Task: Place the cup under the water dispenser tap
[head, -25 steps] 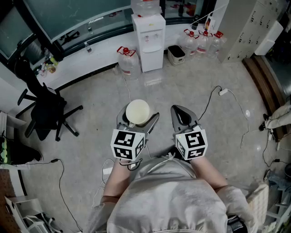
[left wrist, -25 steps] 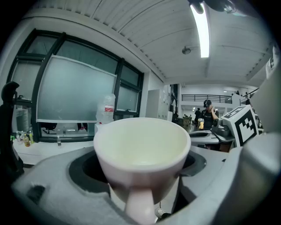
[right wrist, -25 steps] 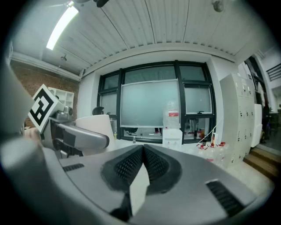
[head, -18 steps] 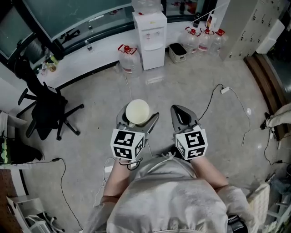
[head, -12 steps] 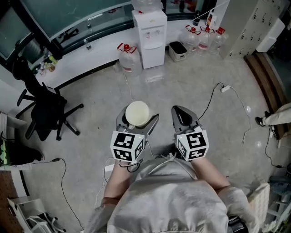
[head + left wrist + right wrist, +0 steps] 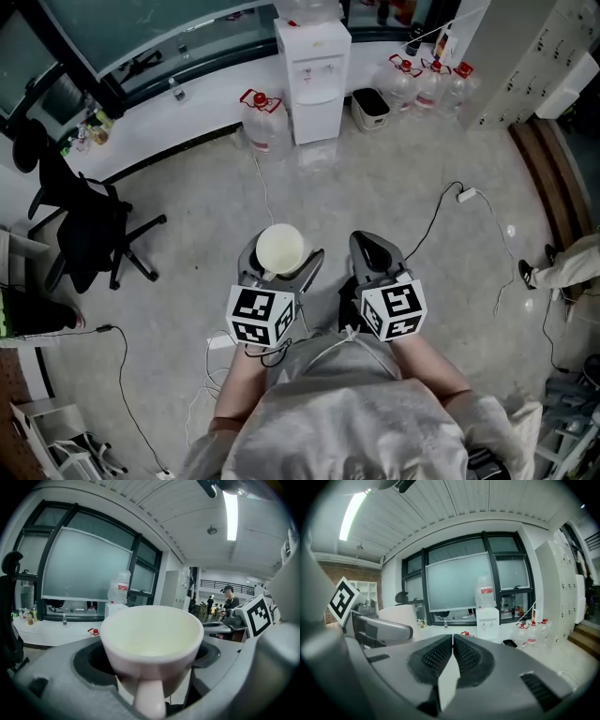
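We are standing on the open grey floor (image 6: 394, 187), facing the white water dispenser (image 6: 312, 80) against the far counter. It is well apart from us, so we judge the carry to be unfinished. A red-capped water jug (image 6: 265, 120) is sitting just beside the dispenser on its left. The taps are too small in the head view to make out. Both tools are being held low in front of the body. The right gripper (image 6: 453, 644) is carrying nothing, its ribbed pads pressed flat together. The left gripper (image 6: 279, 261) is clamping the cup (image 6: 152, 644), jaws bearing on the lower body from either side. The cup is riding upright, mouth up, and looks empty. We are reading it as glazed ceramic: rigid, so the jaws are getting no give; smooth, so it could slide under a loose squeeze; and breakable if it drops on this hard floor. Empty, it is probably light enough for one gripper. Its handle (image 6: 150, 700) is pointing back toward the left gripper's camera, clear of both jaws. We are judging the present hold on the tapering body as the sensible one. The handle seems too narrow for these broad pads, and the rim is staying free for setting down under the tap.
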Action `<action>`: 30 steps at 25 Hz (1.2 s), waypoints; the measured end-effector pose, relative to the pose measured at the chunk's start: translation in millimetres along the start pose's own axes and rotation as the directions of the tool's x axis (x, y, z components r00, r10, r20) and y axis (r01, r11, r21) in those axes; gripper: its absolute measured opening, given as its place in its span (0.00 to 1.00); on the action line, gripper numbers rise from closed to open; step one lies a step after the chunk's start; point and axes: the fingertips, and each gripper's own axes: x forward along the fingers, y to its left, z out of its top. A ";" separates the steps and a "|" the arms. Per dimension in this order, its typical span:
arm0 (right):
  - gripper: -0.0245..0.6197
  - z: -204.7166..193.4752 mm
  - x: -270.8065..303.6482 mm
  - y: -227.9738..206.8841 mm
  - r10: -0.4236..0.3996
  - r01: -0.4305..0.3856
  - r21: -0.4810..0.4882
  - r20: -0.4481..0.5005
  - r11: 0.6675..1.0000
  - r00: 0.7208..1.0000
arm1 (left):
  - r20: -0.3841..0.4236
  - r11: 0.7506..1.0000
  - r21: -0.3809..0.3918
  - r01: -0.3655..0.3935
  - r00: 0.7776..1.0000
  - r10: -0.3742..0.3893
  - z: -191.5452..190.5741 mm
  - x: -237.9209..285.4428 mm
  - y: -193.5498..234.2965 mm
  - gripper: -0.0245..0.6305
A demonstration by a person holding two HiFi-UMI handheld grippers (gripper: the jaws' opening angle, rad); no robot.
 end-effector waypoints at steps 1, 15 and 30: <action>0.08 2.0 8.6 -6.9 0.013 -0.013 0.000 0.000 1.000 1.000 | 0.000 1.000 -0.004 -0.009 1.000 0.009 2.3 10.1 3.7 0.74; 0.08 71.8 157.1 -202.6 0.118 -0.118 0.004 0.007 0.993 0.993 | 0.050 0.990 -0.032 -0.140 0.989 0.141 83.6 225.8 51.3 0.74; 0.08 85.4 310.9 -331.5 0.097 -0.096 0.012 -0.051 0.995 0.994 | 0.035 0.982 -0.011 -0.188 0.982 0.188 105.0 420.5 139.2 0.74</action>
